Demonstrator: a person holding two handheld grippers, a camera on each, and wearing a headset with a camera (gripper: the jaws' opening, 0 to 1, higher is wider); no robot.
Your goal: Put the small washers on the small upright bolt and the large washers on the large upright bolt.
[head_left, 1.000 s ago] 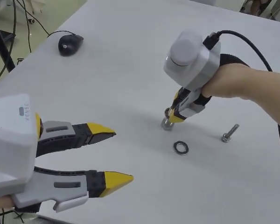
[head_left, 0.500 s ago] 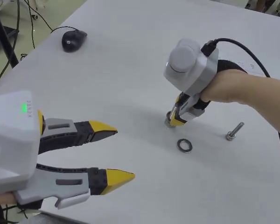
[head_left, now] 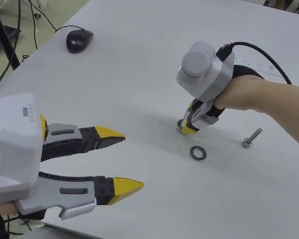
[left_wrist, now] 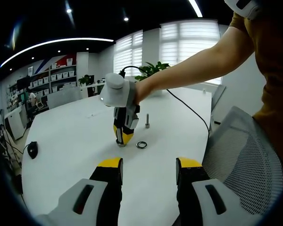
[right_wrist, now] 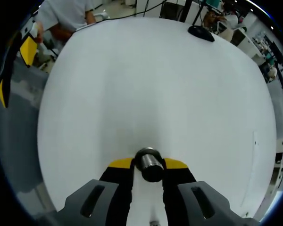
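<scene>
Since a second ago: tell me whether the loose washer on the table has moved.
No. The loose washer keeps its offset from the small bolt and from the large bolt held by the right gripper; the camera shifted.

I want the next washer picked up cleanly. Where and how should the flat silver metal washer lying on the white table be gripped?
Grip the flat silver metal washer across its rim, one jaw on each outer edge, coming straight down from above. It lies flat on the white table and is thin, so a sideways approach would probably find nothing to pinch.
</scene>
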